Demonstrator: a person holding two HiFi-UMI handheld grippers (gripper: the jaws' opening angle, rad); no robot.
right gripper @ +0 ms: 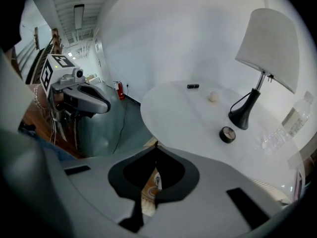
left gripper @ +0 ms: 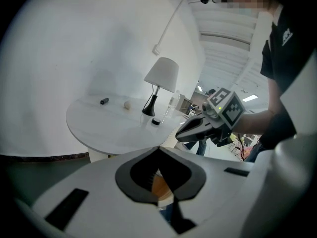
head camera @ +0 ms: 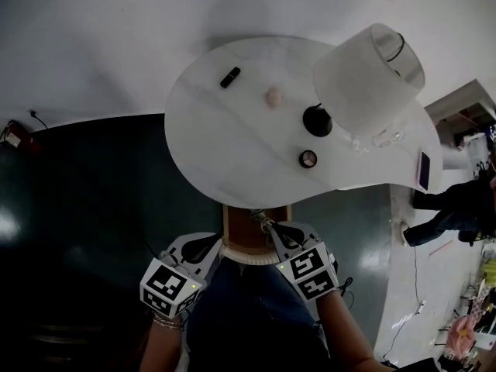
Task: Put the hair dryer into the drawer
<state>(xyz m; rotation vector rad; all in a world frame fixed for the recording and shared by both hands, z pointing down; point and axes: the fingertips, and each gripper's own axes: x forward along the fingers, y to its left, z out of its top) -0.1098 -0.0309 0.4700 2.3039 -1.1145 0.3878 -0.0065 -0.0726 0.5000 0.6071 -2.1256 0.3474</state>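
Although I search all three views for the hair dryer, none shows its body, so I cannot tell which way its long axis runs. I judge it lies either in the dark well of the open brown wooden drawer [head camera: 227, 227] or out of frame. The drawer is a plain board box jutting from under the table's near edge. Through the notch of my right jaws I see wood and a pale, round-patterned patch that I cannot name.

That drawer sits ahead of and below both jaws, between them. My right gripper [right gripper: 156, 150] is the nearer, its tip showing over the drawer's rim in the head view. My left gripper [left gripper: 158, 151] shows just left of the drawer's left wall. Both pairs of jaws are clenched, pads together, with nothing held. Any next move, I judge, turns on that drawer rather than on the tabletop.

Above it spreads the rounded white table [head camera: 232, 146], smooth and faintly veined like marble. On it stand a lamp with a matte white cone shade [head camera: 368, 76] on a curved black stem, a small black cylinder [head camera: 230, 77], a beige ball [head camera: 273, 96], a small round black dial-faced case [head camera: 308, 159] and a clear crinkled plastic bottle [head camera: 380, 138]. A flat dark phone [head camera: 425, 169] lies at the right edge. Glossy dark green floor [head camera: 93, 208] surrounds everything.
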